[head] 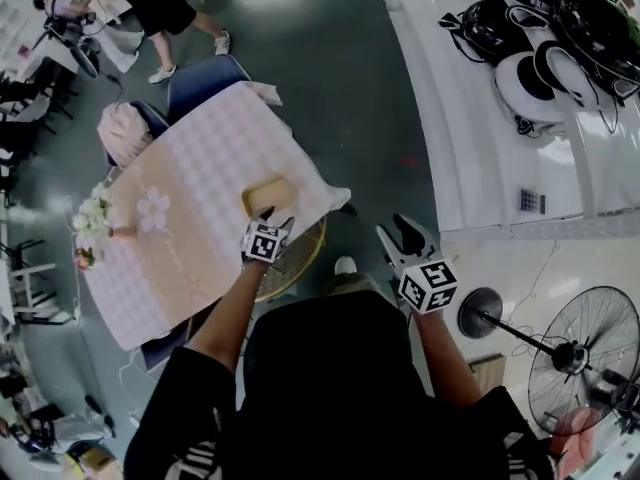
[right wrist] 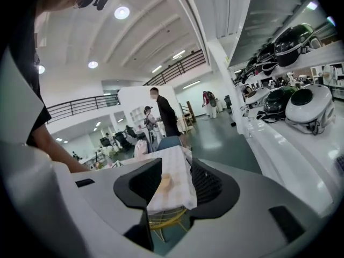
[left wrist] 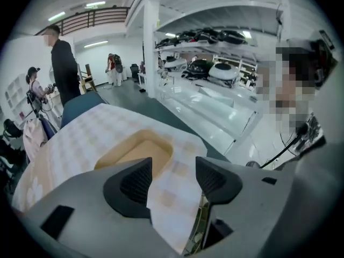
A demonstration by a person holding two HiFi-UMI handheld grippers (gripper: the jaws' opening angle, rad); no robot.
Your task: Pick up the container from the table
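Note:
A shallow tan container (head: 268, 195) lies near the close corner of a table (head: 190, 228) covered in a pale checked cloth. My left gripper (head: 279, 222) hovers just short of it, open, with nothing between its fingers. In the left gripper view the container (left wrist: 135, 148) sits just ahead, and the left finger (left wrist: 131, 183) overlaps its near rim. My right gripper (head: 403, 234) hangs open off the table to the right, over the floor. In the right gripper view the table's corner and the small container (right wrist: 165, 181) show between the open jaws (right wrist: 174, 184).
A flower bunch (head: 92, 220) stands at the table's left edge. A blue chair (head: 200, 80) with a pink bag (head: 122, 131) sits behind it, and a yellow wire seat (head: 295, 258) is under the near corner. A white counter (head: 480, 138) and a fan (head: 585, 353) are at right. A person (head: 160, 8) stands beyond.

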